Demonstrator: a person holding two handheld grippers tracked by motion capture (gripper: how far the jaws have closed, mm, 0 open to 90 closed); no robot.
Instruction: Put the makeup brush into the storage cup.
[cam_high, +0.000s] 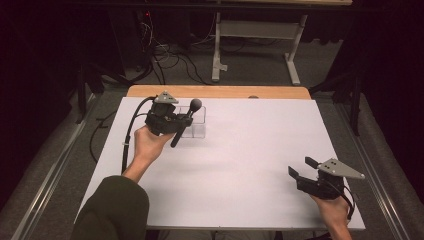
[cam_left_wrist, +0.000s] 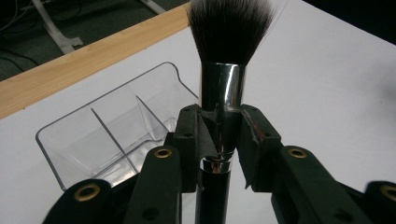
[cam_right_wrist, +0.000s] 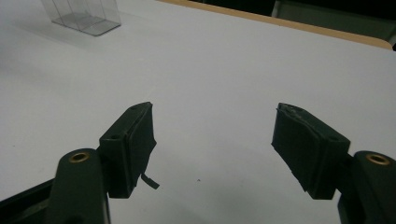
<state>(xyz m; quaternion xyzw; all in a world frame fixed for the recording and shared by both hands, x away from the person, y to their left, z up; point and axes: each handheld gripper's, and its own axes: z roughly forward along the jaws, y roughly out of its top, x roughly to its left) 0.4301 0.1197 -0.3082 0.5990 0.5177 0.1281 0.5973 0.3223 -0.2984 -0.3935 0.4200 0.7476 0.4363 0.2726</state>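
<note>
Makeup brush sits clamped in the left gripper, upper left of the high view, bristles up, right beside the clear divided organizer on the white table. Lower right, the right gripper hangs spread wide, gripping nothing.

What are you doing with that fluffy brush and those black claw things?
A person is holding a gripper in each hand at a white table. The left gripper has its fingers shut on a makeup brush, gripping the shiny metal part just below the bristles. The brush is held up by a clear plastic box with dividers, which looks empty. The right gripper is open, holding nothing, over the bare table near the person.
</note>
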